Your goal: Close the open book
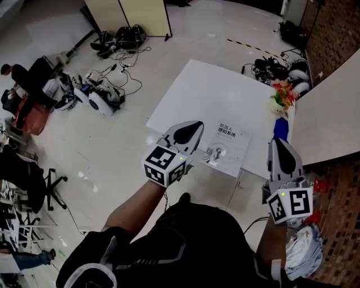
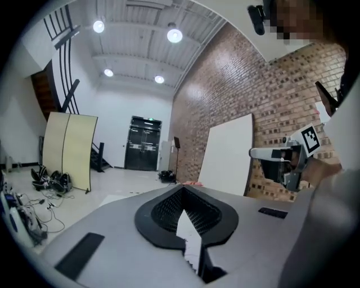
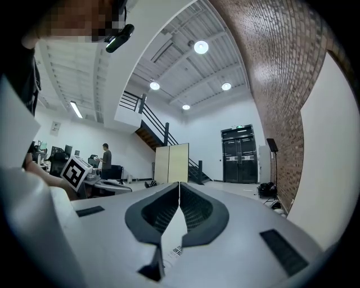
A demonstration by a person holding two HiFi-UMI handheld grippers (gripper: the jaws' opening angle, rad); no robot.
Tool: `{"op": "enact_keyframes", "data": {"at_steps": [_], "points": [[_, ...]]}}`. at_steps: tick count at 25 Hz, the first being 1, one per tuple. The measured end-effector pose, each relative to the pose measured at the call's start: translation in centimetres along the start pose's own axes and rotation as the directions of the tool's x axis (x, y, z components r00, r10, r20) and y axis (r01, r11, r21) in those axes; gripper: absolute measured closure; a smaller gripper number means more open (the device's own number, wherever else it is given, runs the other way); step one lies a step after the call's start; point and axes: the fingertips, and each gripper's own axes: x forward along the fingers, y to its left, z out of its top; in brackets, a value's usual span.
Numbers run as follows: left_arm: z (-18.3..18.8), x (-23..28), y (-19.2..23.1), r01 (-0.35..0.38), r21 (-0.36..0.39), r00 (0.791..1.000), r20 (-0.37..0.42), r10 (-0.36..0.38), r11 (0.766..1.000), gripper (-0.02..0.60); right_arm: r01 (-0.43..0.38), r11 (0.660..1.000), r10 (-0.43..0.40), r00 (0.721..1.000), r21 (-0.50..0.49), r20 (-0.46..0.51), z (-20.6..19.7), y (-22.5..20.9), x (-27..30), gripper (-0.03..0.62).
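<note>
Left gripper [image 1: 194,130]: fingers pressed together, nothing in them, tip just beside the book's left edge | book [image 1: 226,149]: lying shut, cover up, at the near edge of the white tabletop [image 1: 197,95], between both grippers | right gripper [image 1: 277,147]: fingers together too, empty, off to the book's right, apart from it

A white table [image 1: 191,95] is standing on a glossy pale floor, with colourful flowers [image 1: 283,94] sitting near its right edge. Bags and cables [image 1: 121,38] are lying beside a beige folding screen [image 1: 140,14]. Ceiling lights [image 3: 201,46] are glowing above black double doors [image 3: 239,154].
</note>
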Motion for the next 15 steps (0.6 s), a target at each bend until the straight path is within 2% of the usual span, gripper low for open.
{"op": "enact_keyframes", "data": {"at_steps": [3,6,7,11,15], "points": [[0.8,-0.9,-0.1,0.001,-0.046,1.0,0.017,0.0,0.999,0.58,-0.019,1.0,0.019,1.0,-0.005,-0.003,0.0,0.2,-0.1,0.592],[2.5,-2.0,-1.4,0.045,-0.141,0.999,0.037,-0.04,0.989,0.58,-0.027,1.0,0.027,1.0,0.01,-0.008,0.1,-0.1,-0.5,0.592],[3.2,-2.3,-2.1,0.059,-0.149,0.998,0.042,-0.053,0.987,0.58,-0.026,1.0,0.026,1.0,0.017,-0.007,0.2,-0.4,-0.9,0.592],[4.7,-4.3,-3.6,0.026,-0.035,1.0,0.012,-0.025,0.999,0.58,-0.047,0.998,0.047,0.999,0.05,0.003,0.1,0.0,-2.3,0.592],[4.6,-6.9,-3.4,-0.043,-0.032,0.999,0.018,0.043,0.999,0.58,-0.08,0.993,0.08,0.997,0.093,0.002,-0.4,1.2,-3.4,0.592]]}}
